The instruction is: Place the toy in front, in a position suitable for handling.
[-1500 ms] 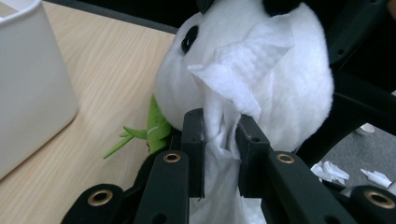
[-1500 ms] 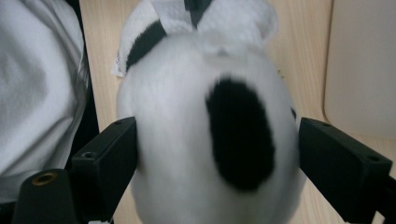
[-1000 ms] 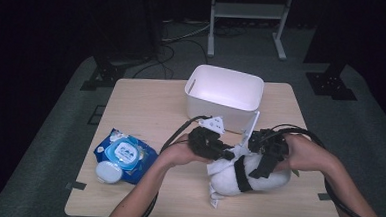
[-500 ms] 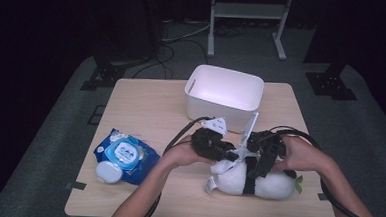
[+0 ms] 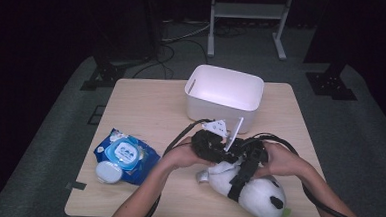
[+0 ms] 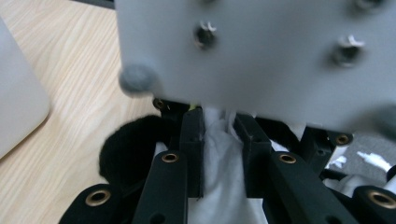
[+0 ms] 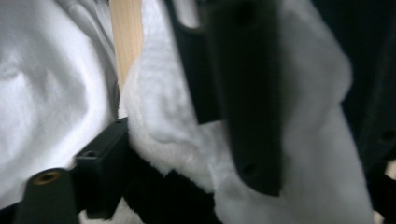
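Two claws grip a soft, rounded plush panda (image 5: 256, 194)

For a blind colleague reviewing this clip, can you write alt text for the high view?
Two hands press black grippers onto a black-and-white plush toy lying at the near edge of a wooden table. A white bin stands behind them, and a blue wipes pack lies to the left.

Looking down and forward over the table (image 5: 146, 111) from above. Riding the grippers, pressed close against the plush panda (image 5: 256, 192).
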A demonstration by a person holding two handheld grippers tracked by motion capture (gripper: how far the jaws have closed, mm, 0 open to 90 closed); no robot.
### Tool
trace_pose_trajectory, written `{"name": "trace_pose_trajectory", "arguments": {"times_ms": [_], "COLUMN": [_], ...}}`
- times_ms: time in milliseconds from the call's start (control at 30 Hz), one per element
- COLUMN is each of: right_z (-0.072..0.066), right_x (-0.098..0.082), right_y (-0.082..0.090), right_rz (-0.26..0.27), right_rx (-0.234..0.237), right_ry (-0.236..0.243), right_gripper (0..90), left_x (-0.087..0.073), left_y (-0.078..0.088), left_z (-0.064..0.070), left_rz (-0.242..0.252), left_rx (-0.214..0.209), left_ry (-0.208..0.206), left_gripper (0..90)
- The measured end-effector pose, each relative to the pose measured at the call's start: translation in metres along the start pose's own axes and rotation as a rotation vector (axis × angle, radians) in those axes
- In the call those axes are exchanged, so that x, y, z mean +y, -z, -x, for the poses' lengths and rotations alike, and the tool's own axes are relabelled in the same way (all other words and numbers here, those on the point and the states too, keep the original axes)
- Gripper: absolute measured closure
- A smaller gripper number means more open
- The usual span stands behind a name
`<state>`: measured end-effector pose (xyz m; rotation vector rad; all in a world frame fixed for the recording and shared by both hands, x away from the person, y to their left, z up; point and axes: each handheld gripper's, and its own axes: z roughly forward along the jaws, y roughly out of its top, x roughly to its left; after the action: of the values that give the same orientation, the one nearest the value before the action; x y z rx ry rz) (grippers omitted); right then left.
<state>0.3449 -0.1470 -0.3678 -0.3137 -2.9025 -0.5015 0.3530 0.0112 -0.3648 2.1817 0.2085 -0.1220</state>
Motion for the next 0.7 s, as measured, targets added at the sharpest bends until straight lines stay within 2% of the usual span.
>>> {"name": "trace_pose_trajectory", "arguments": {"times_ms": [33,167,200,267,400,500,567,667,700], "right_z": [0.002,0.005,0.007,0.007,0.011,0.013,0.015,0.018,0.019], "right_x": [-0.003,-0.008,-0.009,-0.009,-0.003,0.004,0.009,0.018,0.020], "right_y": [0.004,0.006,0.008,0.008,0.008,0.007,0.006,0.004,0.002], "right_rz": [0.039,0.073,0.091,0.095,0.113,0.118,0.126,0.136,0.129], "right_rx": [0.001,0.008,0.001,-0.003,-0.016,-0.014,-0.005,0.004,0.005], "right_ry": [0.012,0.037,0.074,0.083,0.135,0.163,0.199,0.199,0.182], "right_gripper": [23.6,29.6,32.2,32.9,35.1,35.8,35.9,33.4,31.5], "left_x": [-0.001,0.001,0.002,0.002,0.001,0.000,-0.002,-0.008,-0.011], "left_y": [0.002,0.005,0.007,0.010,0.019,0.029,0.033,0.035,0.035], "left_z": [-0.002,-0.002,-0.002,-0.001,-0.002,-0.002,-0.003,-0.004,-0.007], "left_rz": [0.004,0.008,0.003,-0.003,0.001,0.001,0.004,-0.022,-0.028], "left_rx": [0.000,0.007,0.010,0.020,0.040,0.055,0.065,0.104,0.107], "left_ry": [0.004,-0.005,-0.011,-0.016,-0.014,-0.022,-0.016,-0.006,-0.002], "left_gripper": [75.0,75.0,74.9,74.9,74.8,74.8,74.6,74.7,74.8]}}
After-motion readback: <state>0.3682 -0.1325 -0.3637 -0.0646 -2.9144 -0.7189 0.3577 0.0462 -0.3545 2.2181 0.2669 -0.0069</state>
